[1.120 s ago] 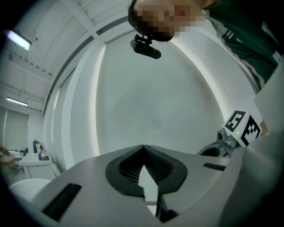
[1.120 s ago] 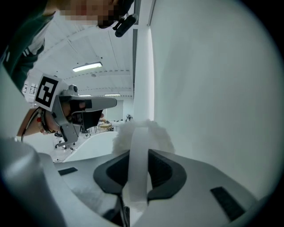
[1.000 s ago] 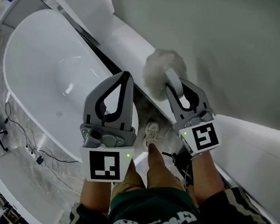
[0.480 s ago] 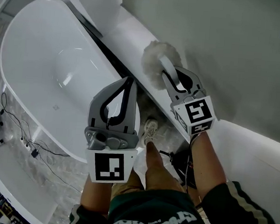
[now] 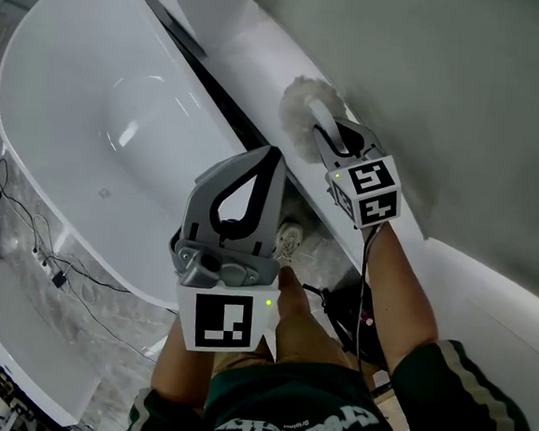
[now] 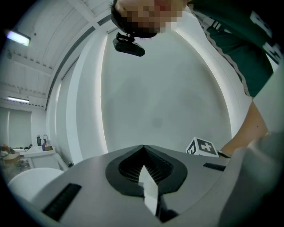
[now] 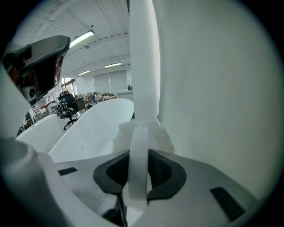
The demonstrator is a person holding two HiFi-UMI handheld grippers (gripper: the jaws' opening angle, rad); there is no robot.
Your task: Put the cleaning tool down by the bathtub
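Marbled floor [image 5: 27, 198] with black cables [image 5: 54, 261] at 8 o'clock; glossy white oval bathtub [image 5: 73, 99] at 10; right gripper [image 5: 337, 139] clamped on fluffy white-handled cleaning tool [image 5: 305, 110] over white ledge [image 5: 255, 54] at 12; left gripper [image 5: 273, 156] closed, empty.

the left gripper [image 5: 271, 154] is held close in front of the body, its jaws pressed together tip to tip with nothing between them. behind it the bare left forearm [image 5: 185, 376] runs back to the torso. the right gripper [image 5: 336, 134] is reached out further, ahead and to the right of the left one, tilted downward, its jaws clamped on the thin white handle of the cleaning tool [image 5: 304, 110]. the bare right forearm [image 5: 399, 287] stretches back from it to a dark green sleeve [image 5: 442, 385]
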